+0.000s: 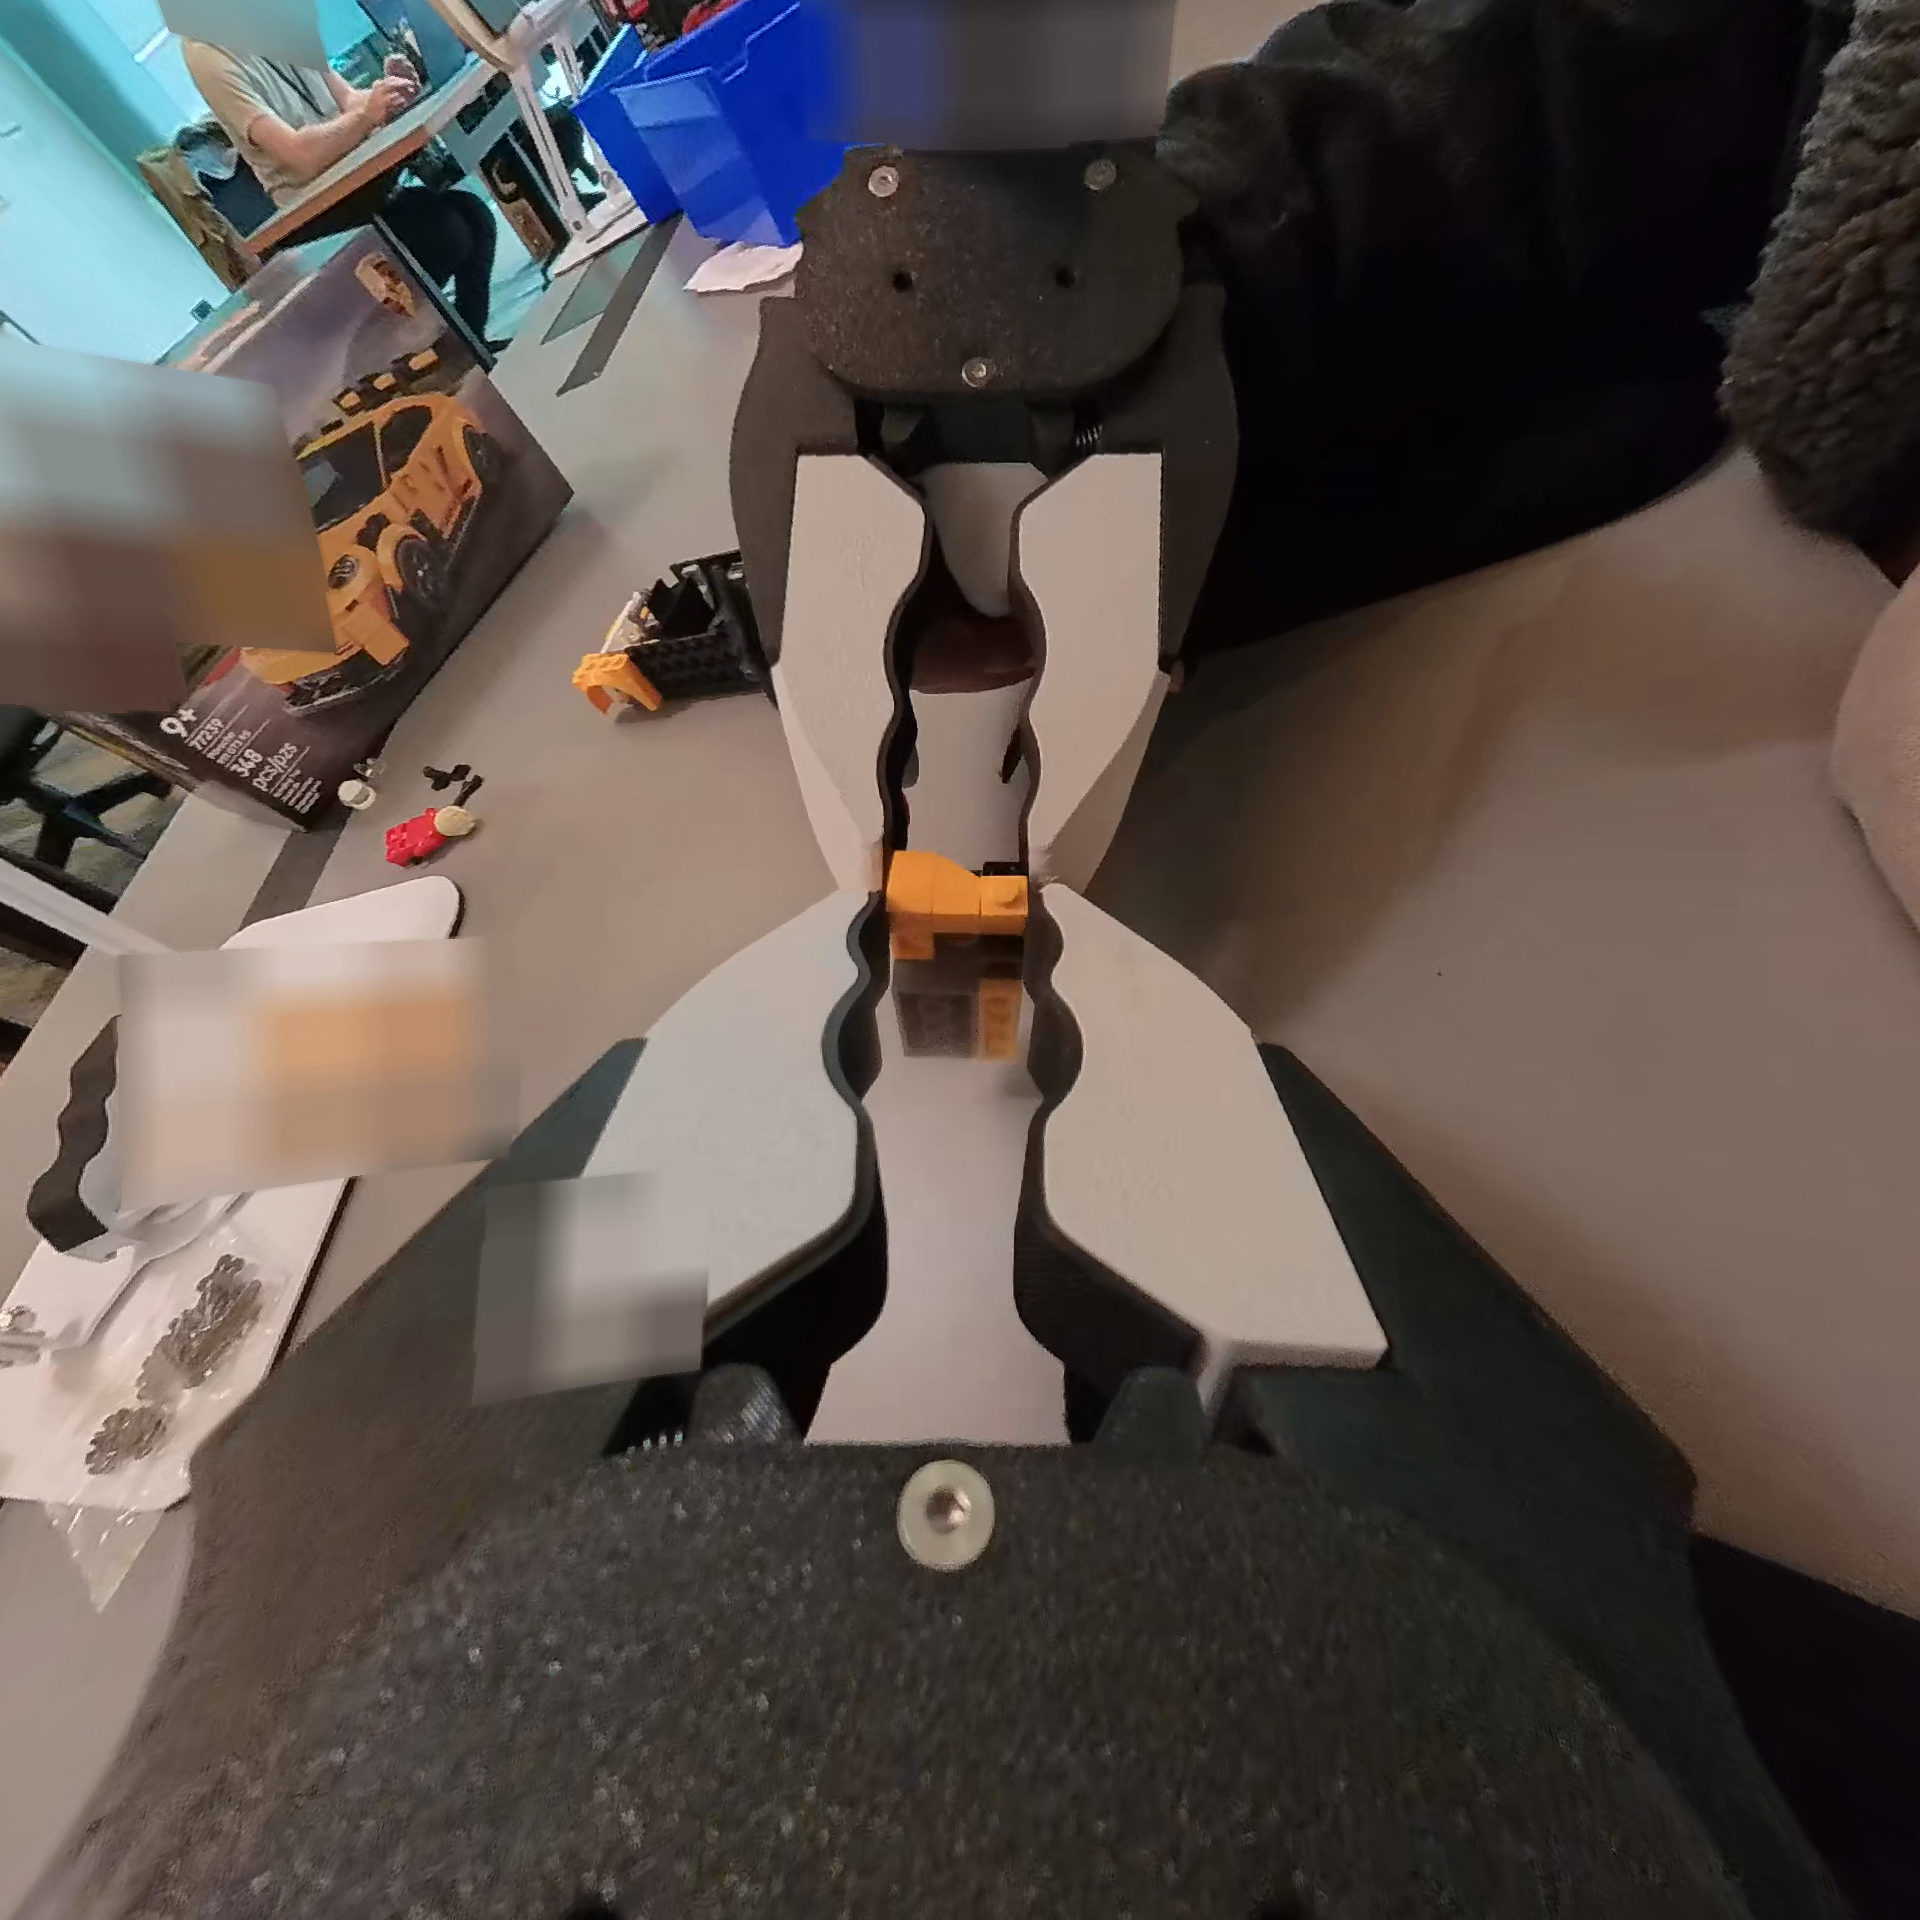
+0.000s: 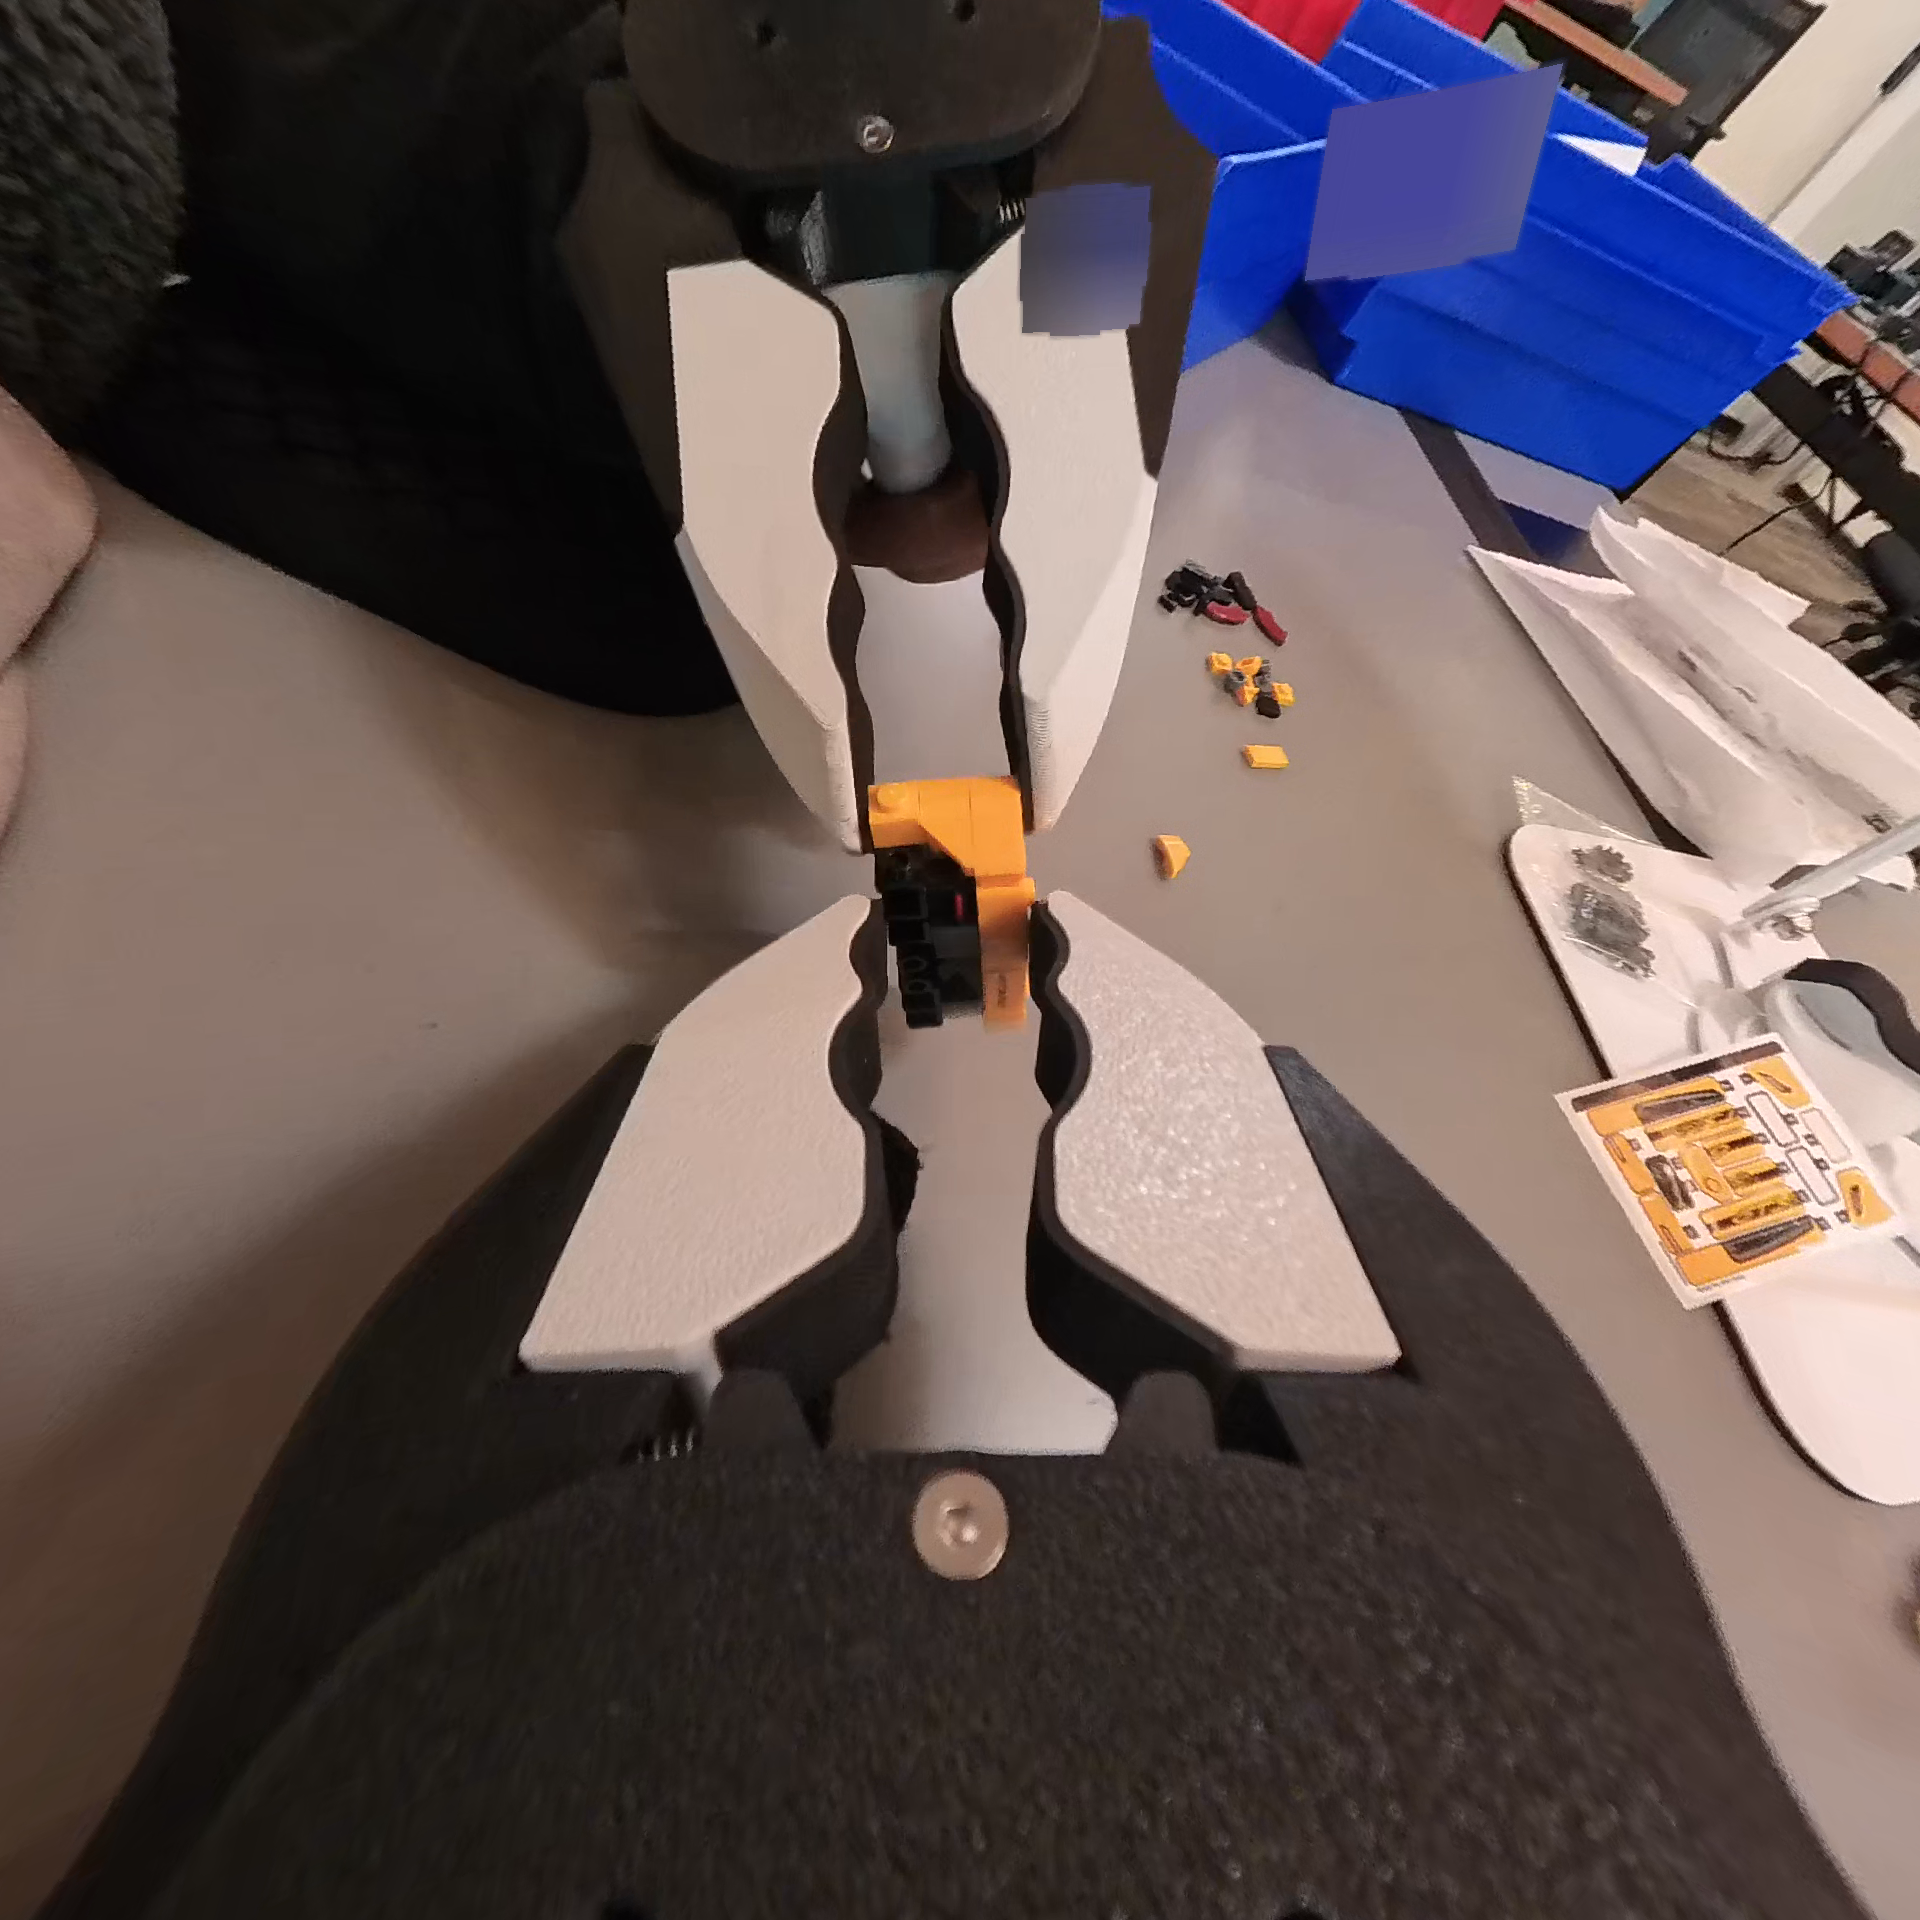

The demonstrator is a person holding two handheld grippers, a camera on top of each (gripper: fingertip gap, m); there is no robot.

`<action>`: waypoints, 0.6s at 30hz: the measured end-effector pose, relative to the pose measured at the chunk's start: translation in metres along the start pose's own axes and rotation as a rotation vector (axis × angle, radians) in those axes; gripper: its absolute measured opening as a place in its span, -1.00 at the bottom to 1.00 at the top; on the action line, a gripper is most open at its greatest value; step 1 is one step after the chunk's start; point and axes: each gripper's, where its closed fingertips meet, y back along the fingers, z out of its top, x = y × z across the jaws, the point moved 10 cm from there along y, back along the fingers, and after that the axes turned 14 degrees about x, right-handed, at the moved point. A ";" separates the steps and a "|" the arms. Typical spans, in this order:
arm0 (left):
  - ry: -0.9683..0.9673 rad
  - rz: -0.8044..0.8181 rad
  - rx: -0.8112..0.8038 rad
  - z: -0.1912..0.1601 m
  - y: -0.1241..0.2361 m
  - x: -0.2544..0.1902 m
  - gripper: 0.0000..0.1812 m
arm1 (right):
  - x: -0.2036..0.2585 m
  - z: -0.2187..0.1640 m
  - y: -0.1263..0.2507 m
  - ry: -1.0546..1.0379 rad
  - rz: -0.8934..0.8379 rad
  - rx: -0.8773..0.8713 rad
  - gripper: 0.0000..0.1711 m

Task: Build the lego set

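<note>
— So, what's around me, biggest first?

— From my remote seat: a long grey tabletop (image 2: 1299, 540) runs through an open workroom, with stacked blue plastic bins (image 2: 1538, 312) at its far end and a person sitting at another table (image 1: 343, 197) beyond.

— On the surface?

— A cardboard set box showing a yellow car (image 1: 384, 540), white paper bags (image 2: 1704, 707), a yellow sticker sheet (image 2: 1725, 1174), a part-built black and orange chassis (image 1: 675, 644), and scattered small black and orange loose bricks (image 2: 1247, 675).

— And the tongs?

— I have both meeting tip to tip above the table. My left gripper (image 1: 956, 977) and right gripper (image 2: 951, 966) are each narrowed onto the small orange and black brick assembly (image 2: 951, 904), one at each end.
</note>
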 end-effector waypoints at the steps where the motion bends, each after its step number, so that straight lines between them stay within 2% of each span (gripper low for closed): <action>1: -0.005 -0.004 0.000 0.000 0.000 0.000 -0.73 | 0.001 0.000 0.000 0.005 0.003 0.003 -0.70; 13: -0.013 -0.059 -0.041 -0.004 -0.002 -0.003 -0.72 | 0.004 0.001 -0.001 0.035 0.030 0.010 -0.69; 18: 0.081 -0.104 -0.098 -0.004 0.001 0.003 -0.73 | 0.000 0.002 0.003 -0.018 0.051 -0.033 -0.69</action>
